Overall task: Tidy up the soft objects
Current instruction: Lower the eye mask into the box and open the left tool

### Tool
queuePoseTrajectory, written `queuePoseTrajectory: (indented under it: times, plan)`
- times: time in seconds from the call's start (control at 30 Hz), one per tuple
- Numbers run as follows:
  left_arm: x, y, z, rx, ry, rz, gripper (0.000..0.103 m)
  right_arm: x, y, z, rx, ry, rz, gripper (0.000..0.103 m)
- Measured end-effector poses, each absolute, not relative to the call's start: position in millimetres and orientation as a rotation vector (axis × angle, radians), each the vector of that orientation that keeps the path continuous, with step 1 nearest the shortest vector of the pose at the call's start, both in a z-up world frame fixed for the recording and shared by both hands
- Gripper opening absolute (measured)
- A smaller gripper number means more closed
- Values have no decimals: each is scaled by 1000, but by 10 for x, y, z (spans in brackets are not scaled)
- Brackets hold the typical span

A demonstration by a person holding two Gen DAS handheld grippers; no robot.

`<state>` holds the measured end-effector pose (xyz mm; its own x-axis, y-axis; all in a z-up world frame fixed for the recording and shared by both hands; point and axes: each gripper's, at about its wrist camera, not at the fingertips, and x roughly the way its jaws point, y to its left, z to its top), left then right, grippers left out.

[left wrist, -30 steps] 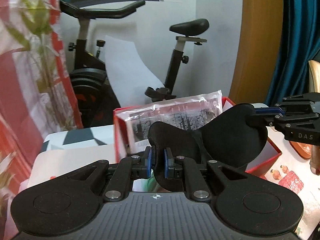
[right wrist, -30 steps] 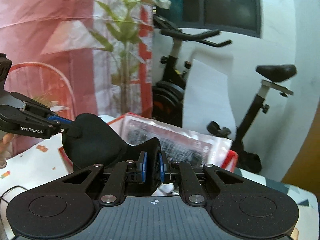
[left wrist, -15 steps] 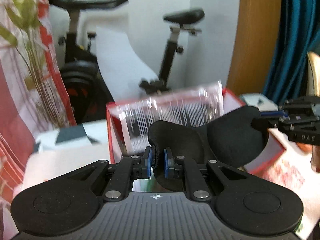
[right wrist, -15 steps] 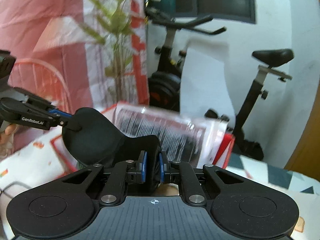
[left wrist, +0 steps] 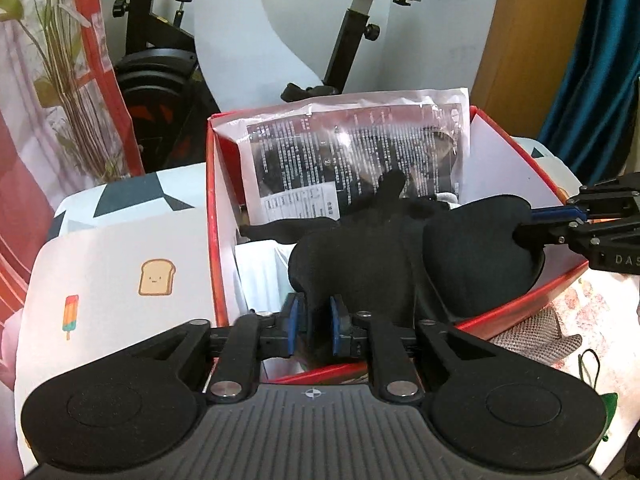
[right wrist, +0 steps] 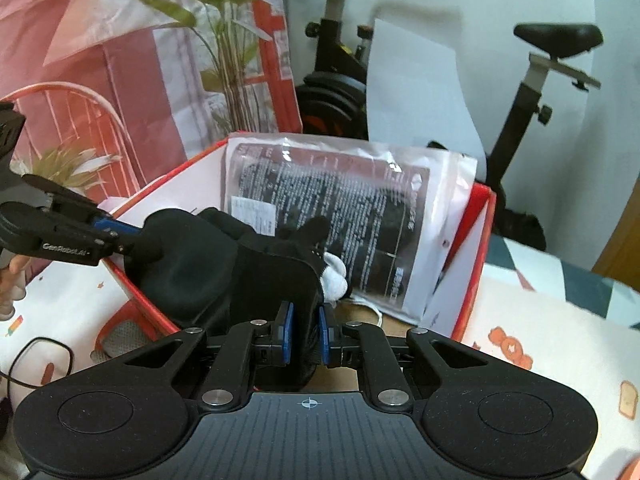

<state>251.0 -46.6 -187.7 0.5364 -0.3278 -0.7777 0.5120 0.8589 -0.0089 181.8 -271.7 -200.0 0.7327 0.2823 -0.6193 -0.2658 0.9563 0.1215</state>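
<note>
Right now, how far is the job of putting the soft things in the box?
Done: a printed plastic packet and dark gloves already lie in the red box. In hand: the left claw and right claw each pinch an end of a black padded piece, low over the box; the left jaws have just been opening. Left: a knit cloth lies outside.
</note>
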Motion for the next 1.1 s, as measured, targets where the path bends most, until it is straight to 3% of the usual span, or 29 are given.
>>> queuePoseTrajectory:
  times: [0.13,0.87,1.1]
  plan:
    - [2490,-405,-1809,231,858,-512,28,1878,-2809,-2027,65,719,299,12]
    - [2453,-406,-1651,168,748,-474,28,2132,-2664,-2147,117,811,308,13]
    - [2441,-387,-1660,163,748,-460,28,2123,-2705,-2164,118,834,273,24]
